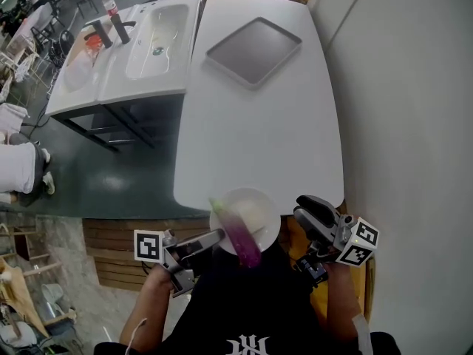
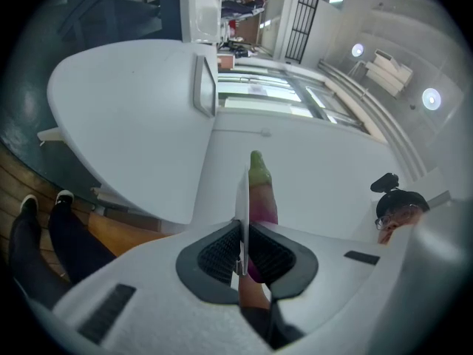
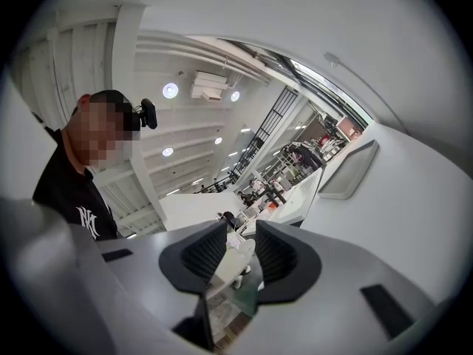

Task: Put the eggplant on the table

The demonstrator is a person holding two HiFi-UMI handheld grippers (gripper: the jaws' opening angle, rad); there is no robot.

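Left gripper view shows the left gripper [image 2: 242, 246] clenched on the thin rim of a white plate [image 2: 242, 191], seen edge-on between its pads. Just past the pads, a purple eggplant [image 2: 263, 198] lies on the plate with its green stem pointing far. Head view has the plate [image 1: 260, 207] held at the near edge of the white table [image 1: 259, 124], the eggplant [image 1: 240, 233] across its left side. To the right, the right gripper [image 3: 240, 256] has its jaws apart with nothing between them. A grey tray [image 1: 253, 50] sits at the far end of the table.
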